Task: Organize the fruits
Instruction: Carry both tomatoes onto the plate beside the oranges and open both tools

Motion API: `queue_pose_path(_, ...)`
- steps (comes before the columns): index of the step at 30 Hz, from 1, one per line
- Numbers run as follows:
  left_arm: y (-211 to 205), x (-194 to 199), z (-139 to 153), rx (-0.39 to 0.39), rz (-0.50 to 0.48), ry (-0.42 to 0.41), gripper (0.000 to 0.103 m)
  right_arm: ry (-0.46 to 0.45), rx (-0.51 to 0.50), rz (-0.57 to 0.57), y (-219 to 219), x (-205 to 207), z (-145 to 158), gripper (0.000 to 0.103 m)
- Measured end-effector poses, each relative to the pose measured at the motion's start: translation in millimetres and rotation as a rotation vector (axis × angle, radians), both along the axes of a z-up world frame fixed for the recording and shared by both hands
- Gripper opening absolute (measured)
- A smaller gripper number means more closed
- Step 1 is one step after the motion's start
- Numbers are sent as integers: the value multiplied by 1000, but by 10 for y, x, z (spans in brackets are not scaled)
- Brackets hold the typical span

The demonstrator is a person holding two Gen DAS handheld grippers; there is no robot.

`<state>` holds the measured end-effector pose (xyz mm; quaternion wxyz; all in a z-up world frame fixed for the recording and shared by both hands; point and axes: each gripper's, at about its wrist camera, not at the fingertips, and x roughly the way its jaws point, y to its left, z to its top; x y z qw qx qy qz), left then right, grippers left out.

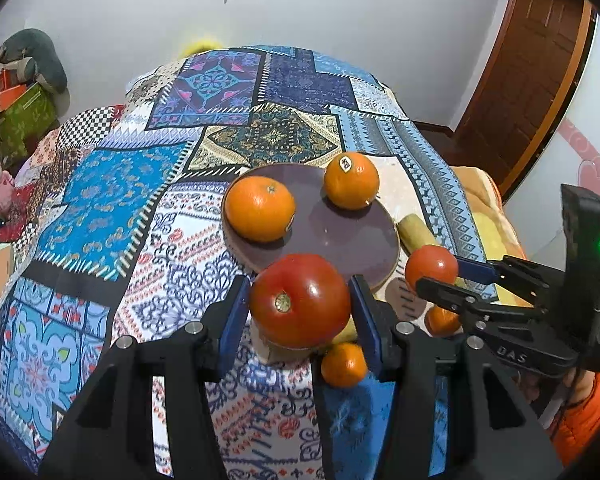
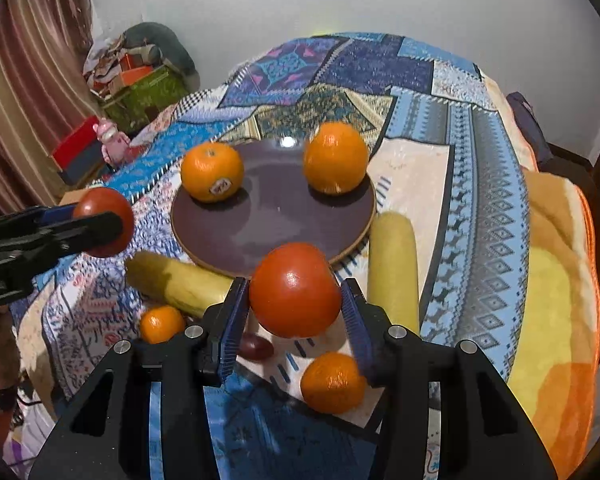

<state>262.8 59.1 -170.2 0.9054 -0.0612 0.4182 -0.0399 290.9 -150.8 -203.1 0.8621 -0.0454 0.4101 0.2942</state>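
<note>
The purple plate [image 2: 220, 236] on the patterned cloth [image 1: 100, 200] holds two oranges [image 2: 211, 171], apart on its far side. Each gripper pinches a tomato above the plate's near rim: left gripper [image 1: 300, 308], right gripper [image 2: 295, 304].

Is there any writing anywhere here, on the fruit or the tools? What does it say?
"DAS": raised letters on the black body of the right tool, seen from the left camera.
Sticker on the far orange: dark marks, too small to read.
Sticker on the near orange: red and white, blurred, unreadable.
Nothing else carries readable text.
</note>
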Motion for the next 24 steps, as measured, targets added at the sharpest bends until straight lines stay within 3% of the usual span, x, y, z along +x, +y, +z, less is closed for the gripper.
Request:
queue_pose_path(8, -61, 326, -63, 18, -11, 11, 50, -12, 26, 3, 143, 166, 51, 44)
queue_pose_path(24, -143, 762, -382, 34, -55, 94, 50, 34, -25, 2, 316, 470, -182, 44)
